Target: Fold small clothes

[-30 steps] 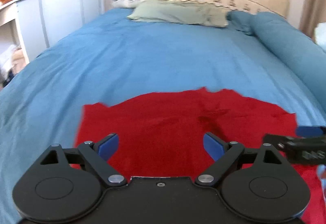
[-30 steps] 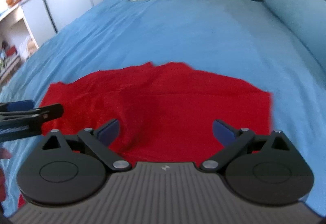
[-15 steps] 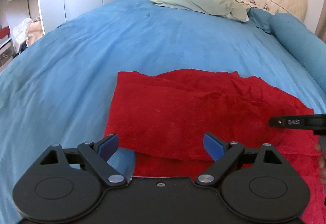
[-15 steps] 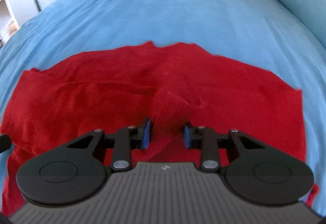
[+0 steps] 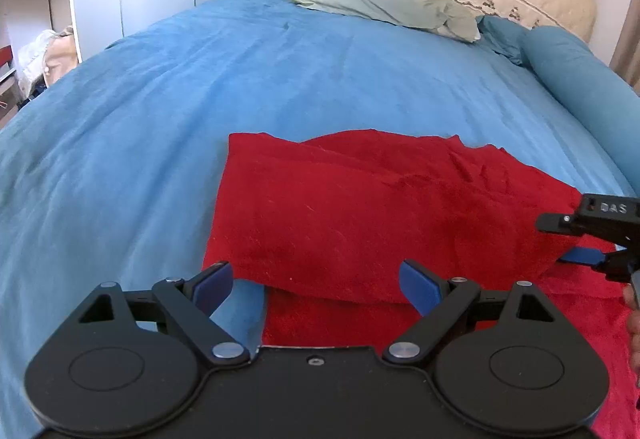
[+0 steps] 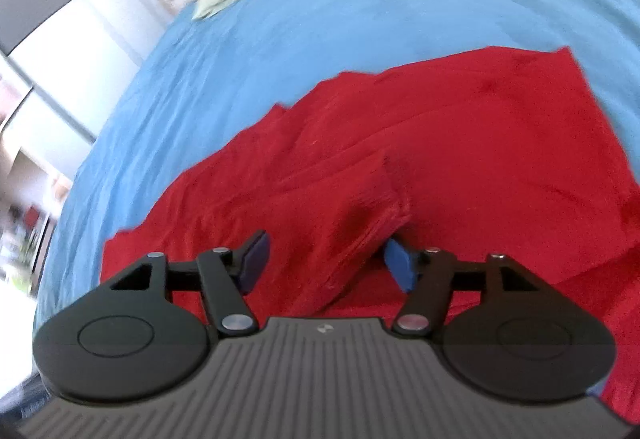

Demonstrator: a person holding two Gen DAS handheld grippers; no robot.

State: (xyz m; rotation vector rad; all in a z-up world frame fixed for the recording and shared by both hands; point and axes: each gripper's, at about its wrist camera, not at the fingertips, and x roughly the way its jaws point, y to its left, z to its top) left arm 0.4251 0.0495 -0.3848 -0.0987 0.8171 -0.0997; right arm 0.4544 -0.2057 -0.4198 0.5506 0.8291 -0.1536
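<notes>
1. Left gripper (image 5: 316, 279): jaws released, spread wide, nothing between the pads. It hovers at the near left corner of the red garment (image 5: 360, 215), pitched down toward the bed (image 5: 160, 119). The left pad is over bare blue cover and the right pad over red cloth, so the folded layer's near edge lies straight ahead, just past the fingertips.
2. Red garment: lies flat on the blue bed, partly folded, with an upper layer doubled over a lower one that sticks out toward the camera. Its long axis runs left to right across both views. Pillow (image 5: 384, 5) and headboard sit well beyond it.
3. Right gripper (image 6: 326, 265): jaws have just been opening and now stand partly apart. A raised ridge of red cloth sits between them. The right pad looks to be against the fold, the left pad clear of it, so I read this as let go, not gripped. The view is tilted and motion-blurred, wrist rolled, nose angled down.
4. Key relation: both grippers sit on the near long edge, left at the corner, right at mid-cloth. My guess is the next fold needs both jaws closing on that near edge.
</notes>
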